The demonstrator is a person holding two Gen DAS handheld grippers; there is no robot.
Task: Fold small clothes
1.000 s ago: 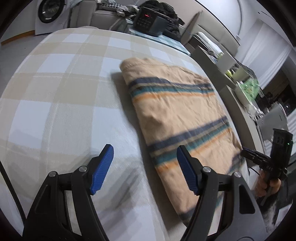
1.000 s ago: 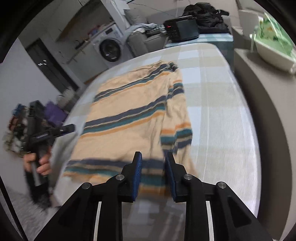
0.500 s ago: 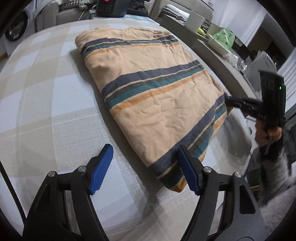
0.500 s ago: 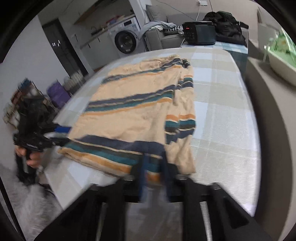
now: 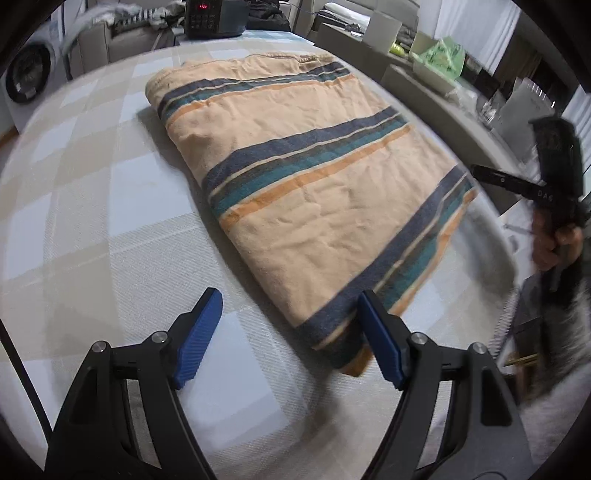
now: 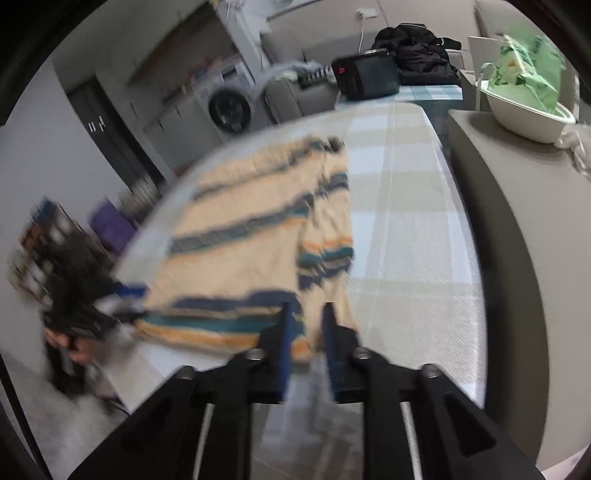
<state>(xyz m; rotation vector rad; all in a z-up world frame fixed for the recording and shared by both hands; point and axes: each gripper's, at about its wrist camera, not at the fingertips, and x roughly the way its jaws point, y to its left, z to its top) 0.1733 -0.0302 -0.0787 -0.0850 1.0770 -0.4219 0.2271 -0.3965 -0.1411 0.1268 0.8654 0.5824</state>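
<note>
A peach garment [image 5: 314,177] with navy, teal and orange stripes lies folded flat on the checked table cover [image 5: 92,206]. My left gripper [image 5: 291,332] is open, low over the table at the garment's near corner; its right finger [image 5: 380,343] is at the hem. In the blurred right wrist view the garment [image 6: 255,240] lies ahead, and my right gripper [image 6: 306,332] has its jaws a narrow gap apart at the near hem corner, with nothing clearly held. The right gripper also shows at the right edge of the left wrist view [image 5: 491,177], off the table.
A black appliance with a red display [image 5: 214,16] stands beyond the table's far end. A grey counter [image 6: 517,221] runs along the right side with a white bowl holding a green bag [image 6: 524,92]. A washing machine [image 6: 229,107] stands behind.
My left gripper has swung toward the garment's near corner and come closer. My right gripper has drawn back toward the table edge, jaws still narrowly apart.
</note>
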